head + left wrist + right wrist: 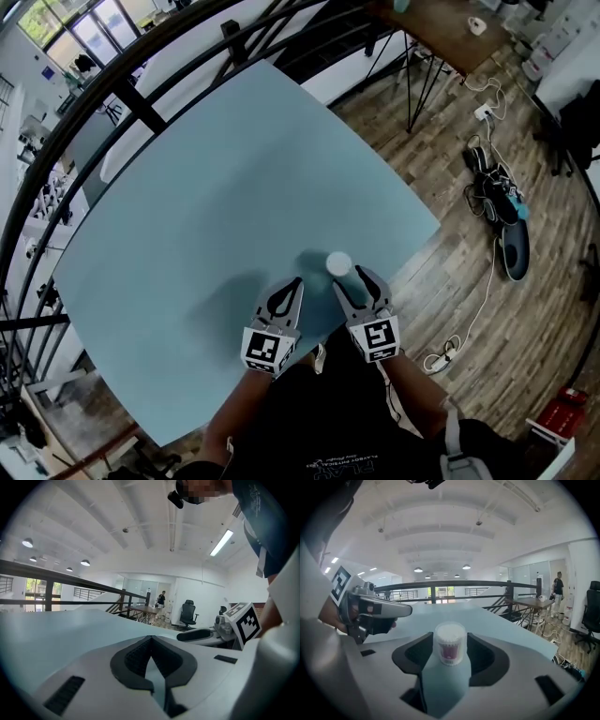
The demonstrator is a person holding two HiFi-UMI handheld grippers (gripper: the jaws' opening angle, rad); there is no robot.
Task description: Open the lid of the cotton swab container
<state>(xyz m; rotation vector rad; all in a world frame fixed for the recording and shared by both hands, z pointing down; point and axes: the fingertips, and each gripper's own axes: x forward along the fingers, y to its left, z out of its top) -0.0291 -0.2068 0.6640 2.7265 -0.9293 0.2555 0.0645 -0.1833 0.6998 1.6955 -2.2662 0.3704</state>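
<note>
The cotton swab container point(450, 644) is clear glossy plastic, the table point(234, 187) smooth and matt, the floor point(553, 328) wood planks.

We see a pale blue table point(216, 187), a clear cotton swab container point(450, 644) with white swabs and a dark red label, a light grey left gripper point(292, 283) and right gripper point(354, 277) with black pads point(417, 656) and black-and-white square markers point(269, 349), and a floor point(441, 159) of brown wooden planks.
</note>
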